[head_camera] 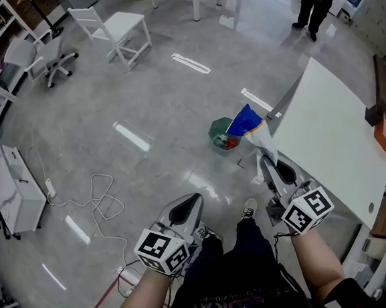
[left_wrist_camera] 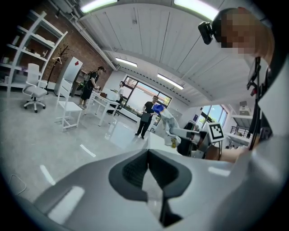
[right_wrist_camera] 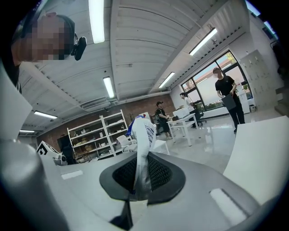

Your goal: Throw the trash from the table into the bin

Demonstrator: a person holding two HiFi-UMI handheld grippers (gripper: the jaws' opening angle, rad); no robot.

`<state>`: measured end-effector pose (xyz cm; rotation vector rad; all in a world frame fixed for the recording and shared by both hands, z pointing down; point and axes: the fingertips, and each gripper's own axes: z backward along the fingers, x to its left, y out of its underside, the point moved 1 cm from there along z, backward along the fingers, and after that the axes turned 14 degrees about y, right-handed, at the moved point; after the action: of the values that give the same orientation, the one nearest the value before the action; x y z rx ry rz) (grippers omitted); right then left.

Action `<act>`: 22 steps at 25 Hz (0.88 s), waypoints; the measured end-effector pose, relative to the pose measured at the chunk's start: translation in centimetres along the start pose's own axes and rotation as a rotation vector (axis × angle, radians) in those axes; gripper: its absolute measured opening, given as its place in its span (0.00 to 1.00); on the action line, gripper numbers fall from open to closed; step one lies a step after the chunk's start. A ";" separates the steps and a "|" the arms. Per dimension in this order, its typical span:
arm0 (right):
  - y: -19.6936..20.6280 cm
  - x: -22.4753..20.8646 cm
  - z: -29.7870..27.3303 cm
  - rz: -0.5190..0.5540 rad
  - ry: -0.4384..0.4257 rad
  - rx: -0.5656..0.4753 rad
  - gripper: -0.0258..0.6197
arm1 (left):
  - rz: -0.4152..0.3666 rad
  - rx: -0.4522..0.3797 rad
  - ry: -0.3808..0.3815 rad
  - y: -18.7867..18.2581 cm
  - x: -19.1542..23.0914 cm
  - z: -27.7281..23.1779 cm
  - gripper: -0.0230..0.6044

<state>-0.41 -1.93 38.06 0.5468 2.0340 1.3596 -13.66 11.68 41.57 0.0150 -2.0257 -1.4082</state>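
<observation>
Head view. Our left tool [head_camera: 188, 209] sits low at the left, above the grey floor [head_camera: 107, 90], its jaws together with nothing in them. Our right tool [head_camera: 268, 158] lies just off the near edge of the white rectangular tabletop [head_camera: 326, 138] and points toward that tabletop's left corner. From its tip stands the blue-and-white crumpled plastic wrapper [head_camera: 247, 121], clear of the tabletop, just past that corner. The small green bin [head_camera: 218, 129] stands on the floor beside the same corner, with red scraps inside. The wrapper overlaps the bin's right rim here; we cannot judge how high it hangs.

Left gripper view. The jaws meet at the tips and hold nothing. Beyond them we see the right tool [left_wrist_camera: 177, 131] with the wrapper [left_wrist_camera: 158, 108], blue end uppermost.

Right gripper view. The jaws are pinched on the wrapper [right_wrist_camera: 143, 153], which rises from between the dark pads as a white, finely printed strip with blue at its top. A slab of the tabletop [right_wrist_camera: 262, 149] shows at the right.
</observation>
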 end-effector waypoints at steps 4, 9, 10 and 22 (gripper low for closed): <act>1.7 0.7 -0.9 -0.007 0.026 0.011 0.08 | 0.003 0.010 -0.008 -0.2 1.3 0.8 0.05; 3.2 0.2 -3.6 0.006 0.038 0.019 0.08 | 0.019 0.041 -0.020 -0.3 3.0 -0.6 0.05; 3.4 0.1 -4.3 0.005 0.035 0.024 0.08 | 0.024 0.049 -0.023 -0.5 3.4 -1.3 0.05; 9.0 -6.7 -14.3 -0.020 0.038 0.129 0.08 | 0.021 0.147 -0.080 -2.7 9.7 -11.6 0.05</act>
<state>-5.52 -12.32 52.12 0.5588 2.1637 1.2416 -16.18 -2.67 46.58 0.0006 -2.1856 -1.2621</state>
